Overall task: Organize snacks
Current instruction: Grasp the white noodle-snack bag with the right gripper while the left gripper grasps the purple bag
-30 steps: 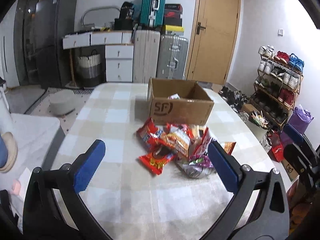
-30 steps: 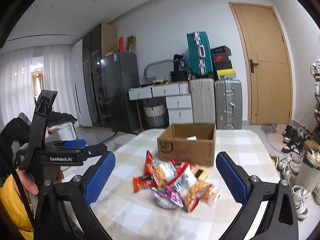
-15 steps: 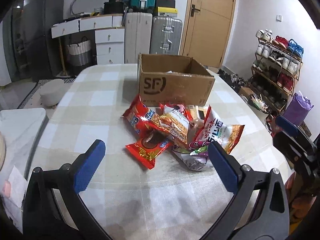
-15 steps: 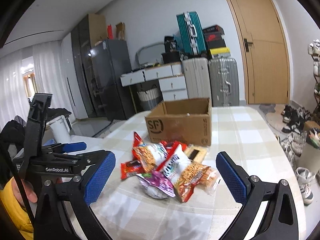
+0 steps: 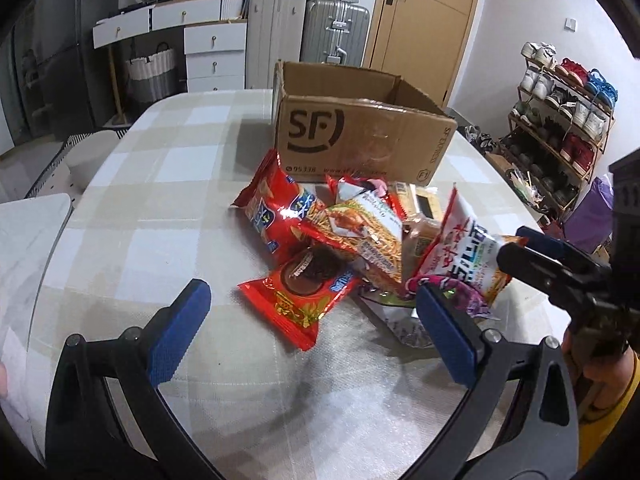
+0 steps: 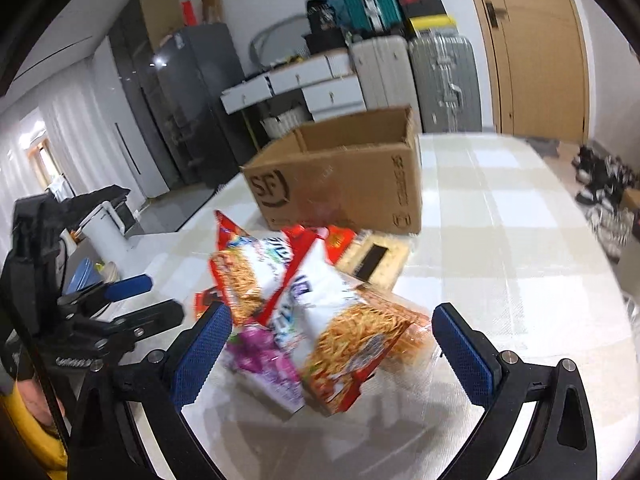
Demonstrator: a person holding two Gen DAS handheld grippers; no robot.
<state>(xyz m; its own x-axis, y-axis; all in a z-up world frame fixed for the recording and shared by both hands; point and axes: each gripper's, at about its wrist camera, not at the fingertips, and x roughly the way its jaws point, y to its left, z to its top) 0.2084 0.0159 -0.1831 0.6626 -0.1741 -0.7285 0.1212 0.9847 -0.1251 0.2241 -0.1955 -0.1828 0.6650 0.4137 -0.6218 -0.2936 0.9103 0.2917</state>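
- Left wrist view: the left gripper (image 5: 310,328) hovers with its jaws spread wide above the checked table (image 5: 160,208), holding nothing. The snack pile (image 5: 352,248) lies just in front of the cardboard box (image 5: 360,140), a red packet (image 5: 298,300) nearest.
- Right wrist view: the right gripper (image 6: 330,354) is spread too, empty, flanking a noodle-snack bag (image 6: 352,344) in the blurred pile.

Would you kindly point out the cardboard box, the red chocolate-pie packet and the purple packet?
cardboard box (image 5: 360,140): left wrist view, on its printed front wall.
red chocolate-pie packet (image 5: 304,296): left wrist view, on the wrapper's middle.
purple packet (image 6: 264,356): right wrist view, on its purple face.
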